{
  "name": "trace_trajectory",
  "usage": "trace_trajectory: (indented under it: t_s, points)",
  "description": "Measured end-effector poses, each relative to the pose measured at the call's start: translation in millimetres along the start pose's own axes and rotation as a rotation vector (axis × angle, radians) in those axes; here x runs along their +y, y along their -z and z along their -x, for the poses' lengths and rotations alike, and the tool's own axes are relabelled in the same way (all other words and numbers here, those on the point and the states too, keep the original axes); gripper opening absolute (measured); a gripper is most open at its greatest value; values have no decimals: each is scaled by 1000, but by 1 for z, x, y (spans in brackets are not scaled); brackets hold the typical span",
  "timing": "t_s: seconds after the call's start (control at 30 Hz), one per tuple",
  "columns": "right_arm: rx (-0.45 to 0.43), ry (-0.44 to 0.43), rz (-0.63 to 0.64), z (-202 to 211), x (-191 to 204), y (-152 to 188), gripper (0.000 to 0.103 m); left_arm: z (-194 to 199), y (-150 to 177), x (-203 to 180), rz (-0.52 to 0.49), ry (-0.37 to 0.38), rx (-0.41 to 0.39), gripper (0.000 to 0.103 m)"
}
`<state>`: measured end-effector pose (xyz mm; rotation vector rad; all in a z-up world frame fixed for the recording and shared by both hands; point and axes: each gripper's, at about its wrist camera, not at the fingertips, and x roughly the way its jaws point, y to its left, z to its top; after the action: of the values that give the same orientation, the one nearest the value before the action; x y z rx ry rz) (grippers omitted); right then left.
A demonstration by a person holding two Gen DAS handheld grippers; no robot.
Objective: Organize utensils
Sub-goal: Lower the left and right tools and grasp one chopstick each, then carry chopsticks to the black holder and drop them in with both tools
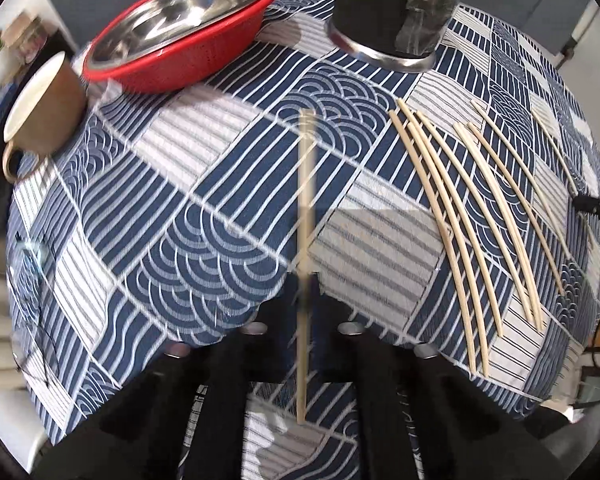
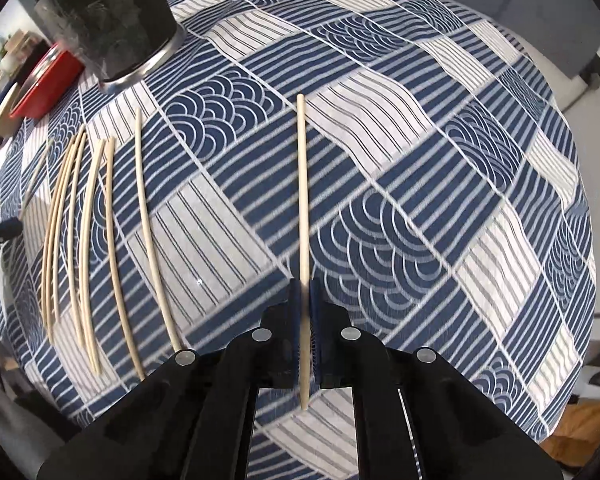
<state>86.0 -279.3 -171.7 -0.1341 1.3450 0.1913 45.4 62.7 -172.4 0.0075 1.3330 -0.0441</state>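
Two grippers each pinch one chopstick. The left gripper (image 1: 306, 300) has its jaws pressed on a blurred stick (image 1: 306, 200) pointing straight ahead; the right gripper (image 2: 305, 312) clamps another stick (image 2: 302, 200) likewise. Loose chopsticks (image 2: 100, 232) lie on the bench (image 2: 420, 160) between the grippers. Further ahead stand a black holder (image 1: 396, 12), a red colander (image 1: 180, 32) and a mug (image 1: 44, 108).

Navy-white patterned tablecloth (image 2: 420, 168), pale chopsticks (image 1: 460, 216), red colander (image 1: 188, 60).
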Motion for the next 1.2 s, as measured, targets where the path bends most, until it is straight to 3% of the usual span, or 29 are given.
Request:
trace_trajectory:
  t_s: [0.27,0.47,0.57,0.6,0.8,0.93,1.2]
  points:
    - [-29,-128,-64,17,-8,45,4,12,13,23,101,61,13,5]
    - [-123,-138,-47,53,-5,49,4,39,10,21,66,44,-41,5]
    - [-192,-133,-36,73,-11,37,4,46,1,24,66,-22,-48,5]
    - [-204,-127,-36,68,-13,18,5,50,-3,24,68,-15,-54,5]
    - [-306,-144,-43,93,-16,-20,5,86,-33,23,81,20,-132,5]
    - [-365,-172,-34,110,-13,-44,5,108,-61,21,86,-8,-186,5]
    - [-487,-202,41,152,21,-89,5,151,-109,13,54,-16,-309,5]
